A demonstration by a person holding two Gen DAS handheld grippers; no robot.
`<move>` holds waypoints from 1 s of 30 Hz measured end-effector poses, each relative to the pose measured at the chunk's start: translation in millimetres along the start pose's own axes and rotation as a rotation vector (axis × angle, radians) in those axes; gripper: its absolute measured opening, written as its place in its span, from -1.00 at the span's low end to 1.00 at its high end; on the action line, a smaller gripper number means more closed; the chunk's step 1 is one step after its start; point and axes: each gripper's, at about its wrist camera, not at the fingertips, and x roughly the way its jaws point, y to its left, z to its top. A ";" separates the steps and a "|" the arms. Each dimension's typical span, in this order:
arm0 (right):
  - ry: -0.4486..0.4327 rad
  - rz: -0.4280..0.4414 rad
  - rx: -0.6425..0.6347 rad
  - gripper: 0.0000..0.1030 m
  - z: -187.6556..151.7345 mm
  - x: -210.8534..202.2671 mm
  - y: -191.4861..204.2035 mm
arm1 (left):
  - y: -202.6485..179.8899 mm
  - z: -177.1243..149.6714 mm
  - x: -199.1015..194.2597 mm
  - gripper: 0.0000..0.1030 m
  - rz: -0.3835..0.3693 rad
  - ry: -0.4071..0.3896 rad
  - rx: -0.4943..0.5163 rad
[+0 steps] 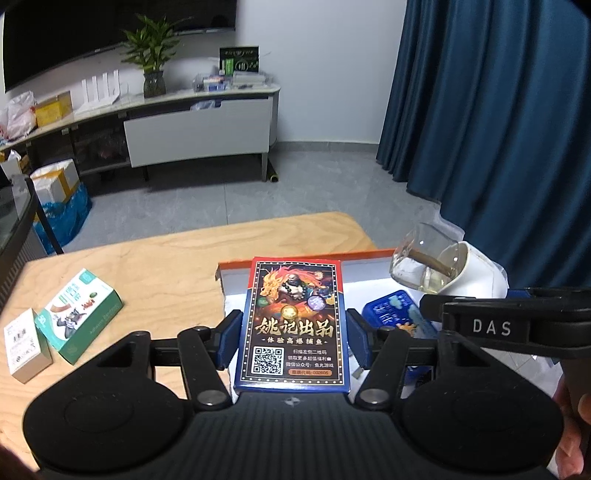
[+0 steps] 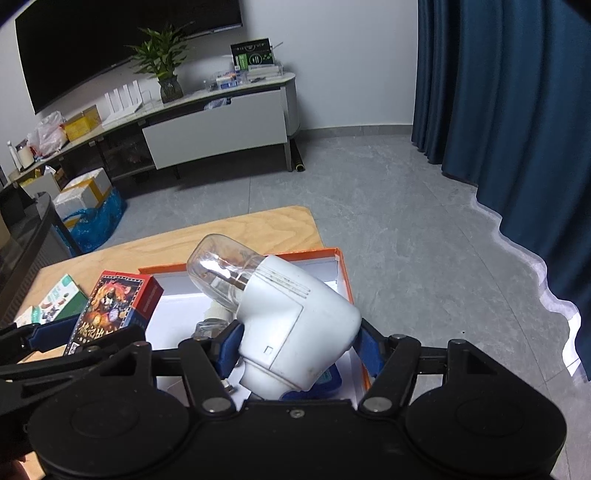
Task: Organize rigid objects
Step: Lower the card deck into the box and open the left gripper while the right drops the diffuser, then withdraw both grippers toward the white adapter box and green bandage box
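Light plywood counter [image 1: 155,254] over grey tiled floor, blue curtain to the right.

Nearest: left hand-held gripper [image 1: 291,338], blue pads clamped on both long edges of one red-and-blue playing-card box with dragon artwork [image 1: 293,325], held upright above the near end of one shallow orange-rimmed white cardboard tray [image 1: 236,266].

Alongside: right hand-held gripper [image 2: 299,347], pads pressed on either side of one white plastic plug-in device with a clear glass bottle at its front [image 2: 284,317], tilted, bottle end up and toward the left, above the same tray [image 2: 341,273]. Card box [image 2: 110,310] to its left in that view.

Under the device, inside the tray: one blue flat packet [image 1: 391,312], plus small pale items too hidden to name.

Left on the counter, well apart from the tray: two small cartons touching or nearly so, one green-and-white cardboard box with cartoon print [image 1: 79,314] and one small white cardboard box with black text [image 1: 26,349] nearer the edge.

Farther back: one long white media cabinet [image 1: 195,129] against the wall, one potted green plant in a glass vase [image 1: 153,62] on top, one large dark screen [image 1: 92,33] above.
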 end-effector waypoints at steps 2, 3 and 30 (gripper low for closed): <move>0.011 -0.005 -0.004 0.49 1.6 7.4 -0.1 | 4.5 1.0 6.5 0.16 -0.001 0.020 -0.014; 0.016 -0.009 -0.006 0.49 2.1 10.9 -0.3 | 6.3 1.5 9.8 0.16 0.001 0.027 -0.022; -0.070 0.089 -0.066 0.60 14.8 -7.3 58.0 | 84.3 -9.4 -12.7 0.71 0.053 -0.020 -0.169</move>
